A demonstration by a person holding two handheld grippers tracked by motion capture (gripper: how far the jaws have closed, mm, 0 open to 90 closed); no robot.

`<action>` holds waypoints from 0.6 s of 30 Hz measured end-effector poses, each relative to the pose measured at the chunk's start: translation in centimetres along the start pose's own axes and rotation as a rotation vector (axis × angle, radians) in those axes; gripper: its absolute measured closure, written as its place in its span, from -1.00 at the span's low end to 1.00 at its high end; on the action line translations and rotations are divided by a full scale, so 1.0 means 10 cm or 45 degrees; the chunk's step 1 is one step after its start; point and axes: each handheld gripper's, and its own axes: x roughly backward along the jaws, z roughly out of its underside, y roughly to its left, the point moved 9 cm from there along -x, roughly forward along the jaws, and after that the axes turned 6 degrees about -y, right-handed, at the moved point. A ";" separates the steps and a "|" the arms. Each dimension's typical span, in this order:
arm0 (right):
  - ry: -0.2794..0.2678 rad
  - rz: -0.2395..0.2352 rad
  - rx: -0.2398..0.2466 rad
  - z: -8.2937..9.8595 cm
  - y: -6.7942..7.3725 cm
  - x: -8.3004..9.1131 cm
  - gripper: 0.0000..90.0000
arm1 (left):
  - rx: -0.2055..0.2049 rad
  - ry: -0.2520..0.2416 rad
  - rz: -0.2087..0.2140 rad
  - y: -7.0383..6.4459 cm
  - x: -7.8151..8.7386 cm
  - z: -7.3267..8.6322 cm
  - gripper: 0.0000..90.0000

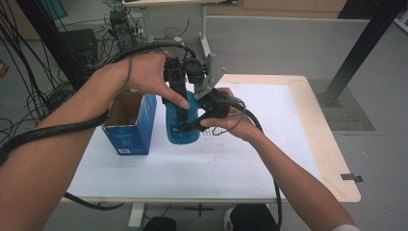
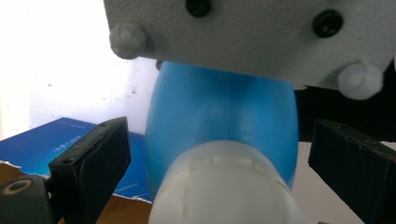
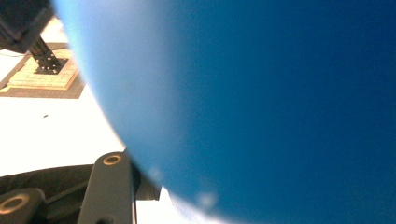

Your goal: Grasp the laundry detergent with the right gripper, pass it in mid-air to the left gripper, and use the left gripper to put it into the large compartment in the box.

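Observation:
A blue bottle (image 1: 183,133) with a white cap (image 2: 224,186) stands upright on the white-covered table (image 1: 269,144). My left gripper (image 1: 179,103) comes down over its top. In the left gripper view that gripper (image 2: 219,172) is open, one black jaw on each side of the cap with a gap at both. My right gripper (image 1: 204,118) reaches in from the right and is shut on the bottle's body. In the right gripper view the bottle (image 3: 261,107) is pressed close to the camera, with one finger (image 3: 109,186) against its side. The far jaw is hidden.
An open blue cardboard box (image 1: 130,137) stands just left of the bottle, its blue side (image 2: 56,144) low in the left gripper view. The right gripper's grey plate (image 2: 243,37) hangs above the bottle. A black frame post (image 1: 356,53) rises beyond the table's far right corner.

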 end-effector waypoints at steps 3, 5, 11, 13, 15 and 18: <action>0.001 -0.001 0.001 0.00 0.00 0.00 -0.05 | 0.001 -0.002 0.000 0.00 0.00 0.00 -0.86; 0.004 0.001 0.001 0.00 0.00 -0.01 -0.05 | 0.002 0.000 -0.002 0.00 0.00 0.01 -0.86; 0.004 0.001 0.003 0.00 0.00 -0.02 -0.05 | 0.003 0.001 -0.002 0.00 0.01 0.02 -0.86; 0.002 -0.001 0.002 0.00 0.00 -0.02 -0.05 | 0.001 0.000 -0.004 -0.01 0.01 0.02 -0.86; 0.003 -0.001 0.002 0.00 0.01 -0.02 -0.05 | 0.000 -0.004 0.000 -0.01 0.01 0.01 -0.86; 0.003 -0.001 0.003 0.00 0.00 -0.02 -0.05 | 0.001 -0.005 -0.002 -0.01 0.01 0.01 -0.86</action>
